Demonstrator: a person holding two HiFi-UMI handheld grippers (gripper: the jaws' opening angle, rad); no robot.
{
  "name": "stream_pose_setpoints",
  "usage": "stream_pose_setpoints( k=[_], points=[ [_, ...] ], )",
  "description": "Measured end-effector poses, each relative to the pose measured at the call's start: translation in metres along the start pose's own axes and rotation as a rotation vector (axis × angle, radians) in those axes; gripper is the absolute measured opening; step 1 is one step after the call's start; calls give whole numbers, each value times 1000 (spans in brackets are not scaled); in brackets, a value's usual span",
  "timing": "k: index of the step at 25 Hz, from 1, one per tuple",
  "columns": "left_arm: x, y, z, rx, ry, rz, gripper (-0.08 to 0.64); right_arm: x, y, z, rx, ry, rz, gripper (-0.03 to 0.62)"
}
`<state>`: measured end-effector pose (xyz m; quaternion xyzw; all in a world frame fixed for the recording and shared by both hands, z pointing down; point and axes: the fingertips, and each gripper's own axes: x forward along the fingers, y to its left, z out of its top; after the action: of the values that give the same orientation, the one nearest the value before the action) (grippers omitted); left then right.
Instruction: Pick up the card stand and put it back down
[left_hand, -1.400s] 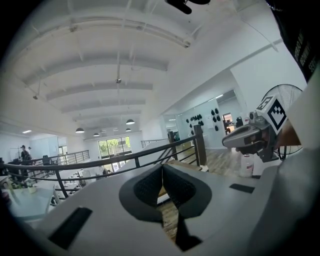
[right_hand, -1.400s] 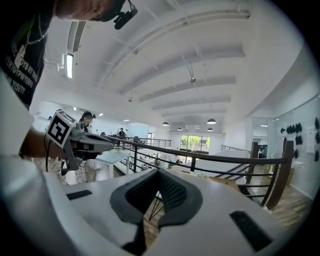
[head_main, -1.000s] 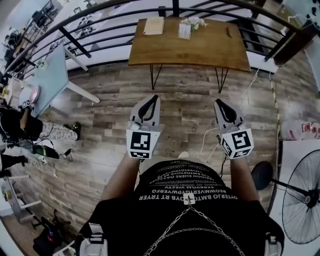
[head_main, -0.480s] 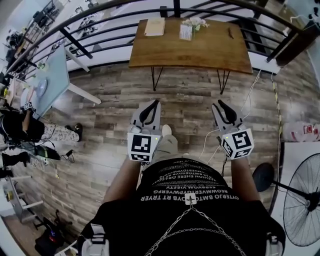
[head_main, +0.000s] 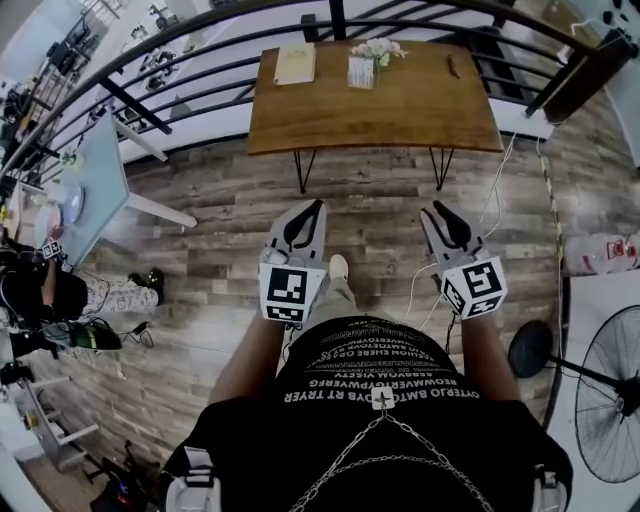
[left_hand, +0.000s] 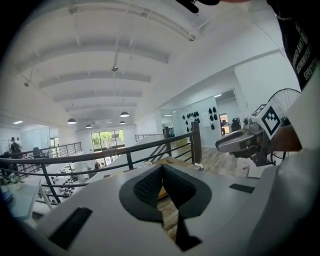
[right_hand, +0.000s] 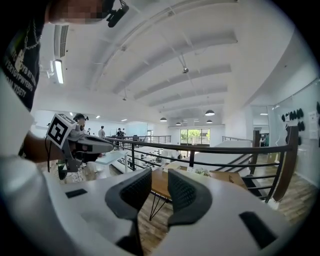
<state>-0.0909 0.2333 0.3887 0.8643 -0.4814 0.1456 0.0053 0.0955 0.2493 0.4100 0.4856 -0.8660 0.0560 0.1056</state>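
Observation:
The card stand (head_main: 362, 72) is a small pale upright card on the wooden table (head_main: 400, 105), far ahead of both grippers, with a little bunch of flowers (head_main: 380, 48) behind it. My left gripper (head_main: 318, 206) hangs over the plank floor short of the table, and its jaws are shut with nothing in them (left_hand: 161, 169). Level with it, my right gripper (head_main: 432, 212) has just been opening its jaws; a narrow gap shows between the pads (right_hand: 159, 192) and nothing is in it. The table (right_hand: 165, 182) shows through that gap.
A tan notebook (head_main: 295, 63) and a dark pen (head_main: 452, 66) also lie on the table. A black railing (head_main: 200, 70) runs behind it. A pale blue table (head_main: 95, 175) stands at the left, a floor fan (head_main: 600, 400) at the right, and cables (head_main: 520, 170) trail across the floor.
Both grippers have moved forward towards the wooden table, which now sits a little nearer in the head view. The right jaws have parted. A foot now shows between the grippers.

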Motion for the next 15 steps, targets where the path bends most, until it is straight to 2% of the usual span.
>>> stream_pose_setpoints(
  k=[7, 15],
  points=[
    [50, 35, 8, 4, 4, -42, 26, 53, -17, 8, 14, 24, -6, 92],
    [92, 72, 8, -1, 28, -53, 26, 103, -37, 19, 27, 42, -8, 92]
  ],
)
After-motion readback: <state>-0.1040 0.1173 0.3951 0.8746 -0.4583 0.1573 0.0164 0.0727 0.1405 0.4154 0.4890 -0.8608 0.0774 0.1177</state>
